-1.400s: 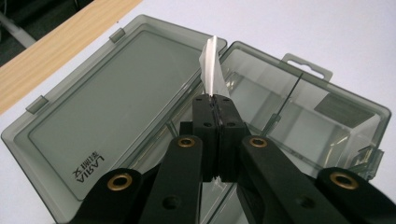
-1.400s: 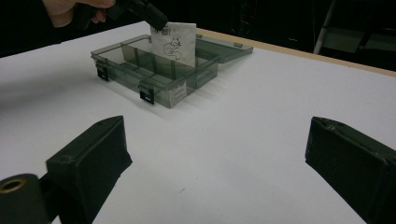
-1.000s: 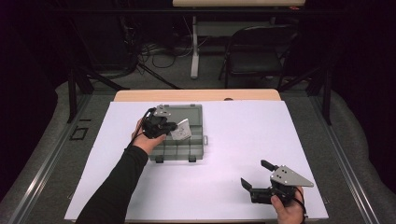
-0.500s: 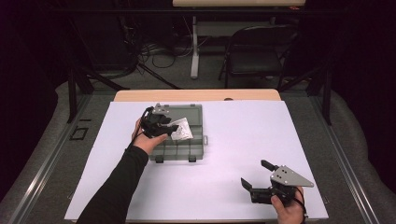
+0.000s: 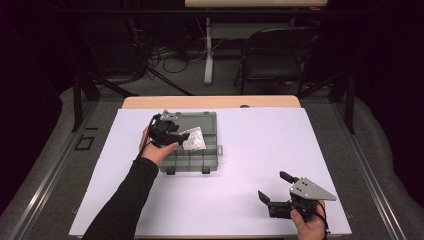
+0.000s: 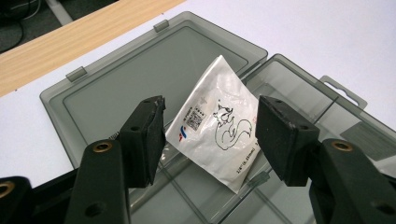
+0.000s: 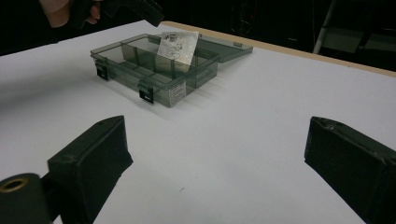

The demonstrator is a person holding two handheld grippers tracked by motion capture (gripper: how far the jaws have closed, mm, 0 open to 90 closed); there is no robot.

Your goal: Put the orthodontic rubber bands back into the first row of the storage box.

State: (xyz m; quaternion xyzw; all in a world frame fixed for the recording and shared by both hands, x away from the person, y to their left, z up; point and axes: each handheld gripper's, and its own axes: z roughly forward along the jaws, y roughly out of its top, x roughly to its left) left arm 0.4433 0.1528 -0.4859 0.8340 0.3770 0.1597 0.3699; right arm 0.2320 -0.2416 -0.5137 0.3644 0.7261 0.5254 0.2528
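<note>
A smoky grey compartment box (image 5: pixel 200 167) lies open on the white table, its lid (image 6: pixel 121 84) folded back flat. A silvery white packet (image 6: pixel 217 135) with a squirrel drawing leans tilted inside a compartment (image 7: pixel 177 46). My left gripper (image 5: pixel 175 135) hovers over the box's left part. Its jaws have just been opening and stand apart on either side of the packet (image 5: pixel 192 139) without touching it. My right gripper (image 5: pixel 271 185) rests open near the table's front right edge, with nothing between its jaws (image 7: pixel 215 140).
The box (image 7: pixel 163 88) has two dark latches on its near wall. A wooden table edge (image 5: pixel 210 102) runs behind the white sheet. A folding chair (image 5: pixel 272 60) and stands are on the floor beyond.
The left gripper's jaws have spread apart and let go of the packet, which now leans in the box. The right gripper has kept still.
</note>
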